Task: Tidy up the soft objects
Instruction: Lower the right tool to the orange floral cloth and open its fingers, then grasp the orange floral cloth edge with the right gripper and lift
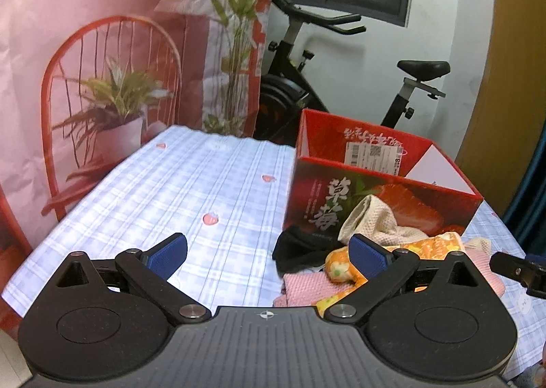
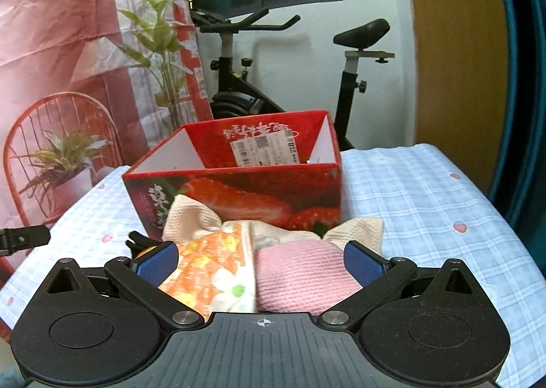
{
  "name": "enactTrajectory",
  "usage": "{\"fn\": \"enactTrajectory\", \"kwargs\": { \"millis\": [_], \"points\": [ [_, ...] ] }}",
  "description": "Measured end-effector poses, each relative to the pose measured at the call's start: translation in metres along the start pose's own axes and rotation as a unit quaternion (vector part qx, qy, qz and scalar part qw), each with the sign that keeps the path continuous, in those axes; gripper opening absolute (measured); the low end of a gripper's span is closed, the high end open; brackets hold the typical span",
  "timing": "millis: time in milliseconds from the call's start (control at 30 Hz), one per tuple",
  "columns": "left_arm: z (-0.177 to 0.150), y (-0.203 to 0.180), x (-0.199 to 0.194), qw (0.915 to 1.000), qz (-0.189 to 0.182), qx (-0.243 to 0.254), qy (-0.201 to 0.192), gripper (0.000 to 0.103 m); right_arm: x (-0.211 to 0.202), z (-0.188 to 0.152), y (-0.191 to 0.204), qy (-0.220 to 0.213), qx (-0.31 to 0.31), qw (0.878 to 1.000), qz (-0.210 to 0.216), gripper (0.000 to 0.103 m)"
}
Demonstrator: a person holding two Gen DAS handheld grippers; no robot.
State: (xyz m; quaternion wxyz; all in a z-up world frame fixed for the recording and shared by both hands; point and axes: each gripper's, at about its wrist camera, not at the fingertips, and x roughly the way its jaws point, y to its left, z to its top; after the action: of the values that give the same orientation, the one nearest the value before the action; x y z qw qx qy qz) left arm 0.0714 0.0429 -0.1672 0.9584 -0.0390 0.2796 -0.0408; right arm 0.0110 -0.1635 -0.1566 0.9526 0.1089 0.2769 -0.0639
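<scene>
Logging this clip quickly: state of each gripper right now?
Left gripper: open, holding nothing.
Right gripper: open, holding nothing, above the cloth pile.

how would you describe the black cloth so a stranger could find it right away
Start at the red strawberry box on the checked tablecloth. A heap of cloths lies against its front. The black cloth sits at the heap's left edge, the only dark piece among cream, orange and pink.
</scene>
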Motion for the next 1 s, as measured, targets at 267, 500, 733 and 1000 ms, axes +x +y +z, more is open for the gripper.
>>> {"fn": "enactTrajectory", "kwargs": {
  "millis": [267, 500, 733, 1000],
  "points": [
    [-0.016, 0.003, 0.016, 0.9979, -0.037, -0.028, 0.045, 0.096, 0.008, -0.015, 0.007, 0.022, -0.024, 0.999, 0.029, 0.093],
    [-0.031, -0.002, 0.032, 0.9922, -0.087, -0.039, 0.08, 0.081, 0.019, -0.027, 0.027, 0.038, -0.09, 0.994, 0.041, 0.051],
    [-0.047, -0.005, 0.055, 0.9794, -0.128, -0.076, 0.137, 0.081, 0.027, -0.037, 0.022, 0.056, -0.091, 0.993, 0.046, 0.044],
    [-0.058, -0.005, 0.074, 0.9615, -0.182, -0.113, 0.172, 0.065, 0.033, -0.043, 0.014, 0.069, -0.069, 0.994, 0.053, 0.044]
  ]
}}
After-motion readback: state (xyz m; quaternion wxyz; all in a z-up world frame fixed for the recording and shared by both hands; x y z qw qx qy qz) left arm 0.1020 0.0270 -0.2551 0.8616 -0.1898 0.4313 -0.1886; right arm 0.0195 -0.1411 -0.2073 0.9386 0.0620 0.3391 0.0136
